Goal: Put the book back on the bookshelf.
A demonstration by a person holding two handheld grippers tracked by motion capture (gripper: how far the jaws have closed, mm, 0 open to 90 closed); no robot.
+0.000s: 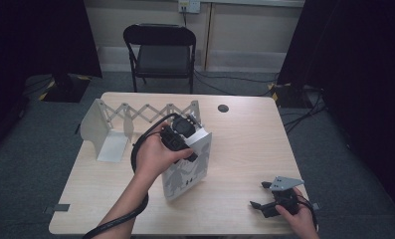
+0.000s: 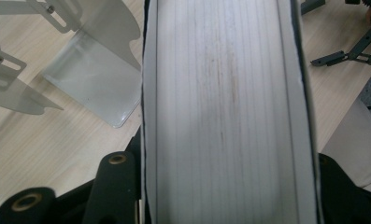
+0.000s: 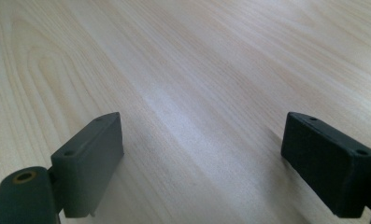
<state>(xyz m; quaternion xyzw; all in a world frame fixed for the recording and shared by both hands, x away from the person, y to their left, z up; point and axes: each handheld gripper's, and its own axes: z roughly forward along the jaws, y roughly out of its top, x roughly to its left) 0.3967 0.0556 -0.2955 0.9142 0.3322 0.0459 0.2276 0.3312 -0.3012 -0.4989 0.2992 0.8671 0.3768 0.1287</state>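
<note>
A thick book with a white cover and grey figures stands upright near the middle of the table, slightly tilted. My left gripper grips its top from above. In the left gripper view the book's page edge runs between the two black jaws of my left gripper, which press on both covers. My right gripper rests low at the table's front right, open. In the right gripper view the right gripper has its jaws wide apart over bare wood, with nothing between them.
A white expandable book rack with a scissor lattice stands at the back left of the wooden table; its end plate is just left of the book. A black folding chair stands behind the table. A dark round grommet sits near the far edge.
</note>
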